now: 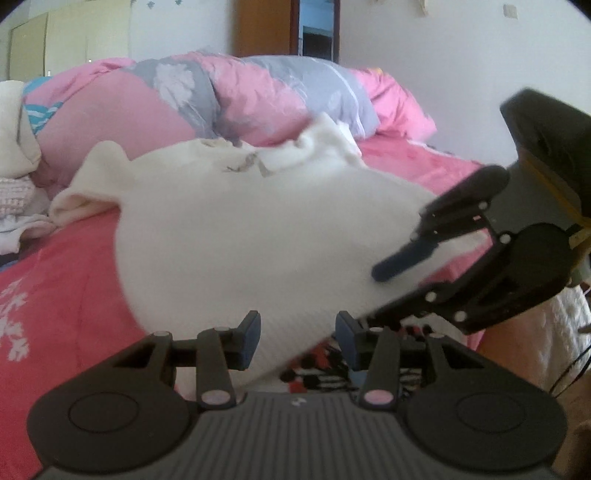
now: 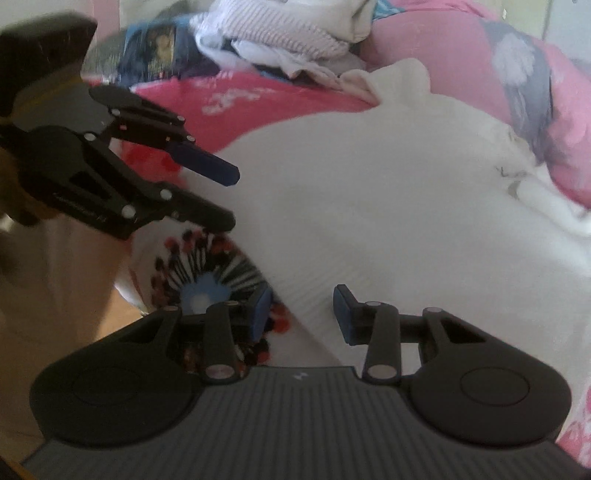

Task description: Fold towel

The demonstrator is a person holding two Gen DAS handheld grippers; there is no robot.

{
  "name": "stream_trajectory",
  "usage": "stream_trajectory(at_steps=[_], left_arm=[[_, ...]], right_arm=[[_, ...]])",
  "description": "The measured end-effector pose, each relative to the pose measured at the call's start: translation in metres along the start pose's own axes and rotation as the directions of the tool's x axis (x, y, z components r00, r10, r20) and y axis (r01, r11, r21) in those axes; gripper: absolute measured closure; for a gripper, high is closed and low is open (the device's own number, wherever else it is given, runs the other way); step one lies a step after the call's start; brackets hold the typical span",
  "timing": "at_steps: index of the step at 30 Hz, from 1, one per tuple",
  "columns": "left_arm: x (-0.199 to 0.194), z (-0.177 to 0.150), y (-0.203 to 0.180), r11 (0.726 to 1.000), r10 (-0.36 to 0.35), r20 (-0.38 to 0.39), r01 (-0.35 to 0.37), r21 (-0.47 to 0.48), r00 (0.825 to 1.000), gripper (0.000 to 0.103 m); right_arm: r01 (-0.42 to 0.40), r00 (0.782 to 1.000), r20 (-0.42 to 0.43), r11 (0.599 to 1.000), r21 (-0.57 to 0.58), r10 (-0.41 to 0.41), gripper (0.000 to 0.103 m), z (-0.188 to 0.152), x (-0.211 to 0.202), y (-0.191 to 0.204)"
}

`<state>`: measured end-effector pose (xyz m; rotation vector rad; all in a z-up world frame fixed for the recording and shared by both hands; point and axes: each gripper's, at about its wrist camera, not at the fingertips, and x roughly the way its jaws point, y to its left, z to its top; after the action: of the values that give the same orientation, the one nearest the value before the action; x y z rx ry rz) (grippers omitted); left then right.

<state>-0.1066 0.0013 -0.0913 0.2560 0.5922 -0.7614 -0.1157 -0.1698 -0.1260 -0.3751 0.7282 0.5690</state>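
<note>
A white towel point(image 1: 240, 229) point(image 2: 388, 206) lies spread on the pink bedsheet point(image 1: 66, 295), its far edge rumpled against the quilt. My left gripper point(image 1: 297, 339) hovers over the towel's near edge with its blue pads apart and not pressing on the cloth. The right gripper point(image 1: 373, 295) reaches in from the right over the towel's near right corner, jaws apart. In the right wrist view my right gripper point(image 2: 303, 317) stands open above the towel's near edge, and the left gripper point(image 2: 231, 199) comes in from the upper left, open too.
A bundled pink and grey quilt point(image 1: 240, 92) point(image 2: 524, 74) lies behind the towel. A pile of pale clothes point(image 1: 18, 177) point(image 2: 280, 33) sits at the bed's far left. A red, black and white patterned cloth point(image 2: 207, 266) shows under the towel's near edge.
</note>
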Motion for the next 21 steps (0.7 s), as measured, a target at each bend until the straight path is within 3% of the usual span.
stream_trajectory(at_steps=[5,7,12,21], left_arm=[[0.006,-0.002,-0.013,0.997,0.002,-0.014,-0.001,0.079,1.000,0.057],[0.008,-0.003,-0.016,0.995,0.007,-0.011,-0.006,0.095,1.000,0.057],[0.010,-0.001,-0.020,0.993,0.028,0.012,-0.029,0.112,1.000,0.057],[0.021,0.012,-0.019,0.990,0.056,0.029,-0.059,0.130,0.998,0.057]], right_arm=[[0.048,0.999,-0.003,0.998,-0.036,-0.048,0.078,-0.002,0.006,0.010],[0.056,0.998,0.008,0.998,-0.029,-0.056,0.091,-0.003,0.003,0.009],[0.047,0.998,0.040,0.999,0.009,-0.047,0.097,-0.003,-0.007,0.000],[-0.024,0.995,0.095,0.986,0.164,0.009,0.099,0.002,-0.019,-0.028]])
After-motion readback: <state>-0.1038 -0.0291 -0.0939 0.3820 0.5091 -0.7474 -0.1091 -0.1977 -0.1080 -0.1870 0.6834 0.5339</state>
